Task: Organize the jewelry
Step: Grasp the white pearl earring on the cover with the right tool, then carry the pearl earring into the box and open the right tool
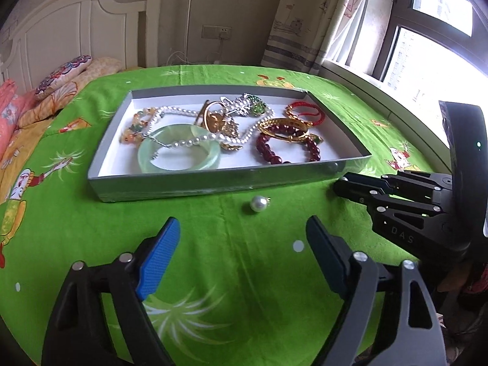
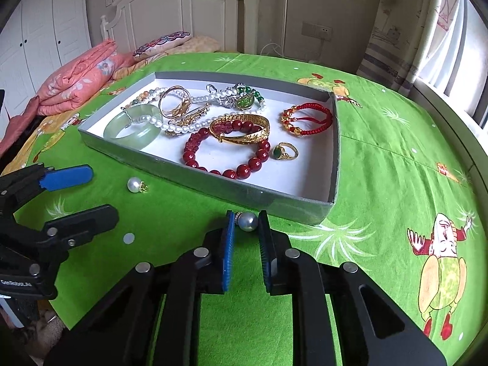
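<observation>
The right gripper (image 2: 246,222) pinches a grey pearl earring (image 2: 247,221) just outside the tray (image 2: 334,152), likely to lift it in, while the left gripper (image 1: 242,235), spread wide, faces the white pearl earring (image 1: 257,203) at its 12 o'clock.

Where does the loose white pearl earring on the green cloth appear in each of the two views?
Left wrist: white pearl earring lies at centre, ahead of the open left gripper, before the tray's near wall.
Right wrist: same earring lies at left, beside the left gripper's blue pad.
Shared landmark: grey tray.
</observation>
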### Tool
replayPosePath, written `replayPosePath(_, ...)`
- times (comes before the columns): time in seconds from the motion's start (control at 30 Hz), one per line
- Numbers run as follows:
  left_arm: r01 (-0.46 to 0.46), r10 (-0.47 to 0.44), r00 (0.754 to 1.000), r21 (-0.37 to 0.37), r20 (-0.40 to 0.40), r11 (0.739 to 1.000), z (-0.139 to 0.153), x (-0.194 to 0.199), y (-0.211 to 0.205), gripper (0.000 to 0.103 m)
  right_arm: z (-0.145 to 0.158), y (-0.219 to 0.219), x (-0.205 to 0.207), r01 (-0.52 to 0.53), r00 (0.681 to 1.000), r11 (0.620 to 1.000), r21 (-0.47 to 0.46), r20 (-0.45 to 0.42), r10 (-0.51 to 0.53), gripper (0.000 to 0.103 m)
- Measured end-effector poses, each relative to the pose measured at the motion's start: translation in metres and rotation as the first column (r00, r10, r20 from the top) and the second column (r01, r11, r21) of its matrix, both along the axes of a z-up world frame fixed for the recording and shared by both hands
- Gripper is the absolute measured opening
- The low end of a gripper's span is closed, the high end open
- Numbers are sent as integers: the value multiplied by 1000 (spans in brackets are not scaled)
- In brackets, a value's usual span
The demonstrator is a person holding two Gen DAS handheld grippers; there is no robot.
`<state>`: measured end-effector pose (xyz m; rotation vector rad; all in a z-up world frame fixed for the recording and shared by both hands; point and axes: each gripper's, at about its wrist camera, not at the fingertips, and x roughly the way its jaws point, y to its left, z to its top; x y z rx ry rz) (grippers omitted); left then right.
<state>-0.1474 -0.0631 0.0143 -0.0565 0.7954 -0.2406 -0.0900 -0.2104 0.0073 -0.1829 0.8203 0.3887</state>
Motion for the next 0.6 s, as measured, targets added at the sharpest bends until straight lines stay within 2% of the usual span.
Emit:
replayPosePath(0.07, 1, -1, 1000, 11, -26, 1000, -2, 7, -9, 63, 1, -3, -1, 1, 1000, 1000, 21, 4, -1, 16)
replayPosePath(0.3, -60, 64, 997, 79, -43, 995, -8, 26, -23, 43, 7, -15, -7, -6, 1000, 996, 88, 22, 4, 16)
replayPosePath(0.47, -70, 74, 997, 162, -18, 984, -9, 29, -33, 15, 8, -17, -8, -12, 1000, 994, 105, 28, 9, 16)
replayPosePath(0.6, -59, 61, 998, 160, -8, 985, -9, 24, -32, 15, 9, -17, -10, -18, 999, 994, 105, 39, 14, 16)
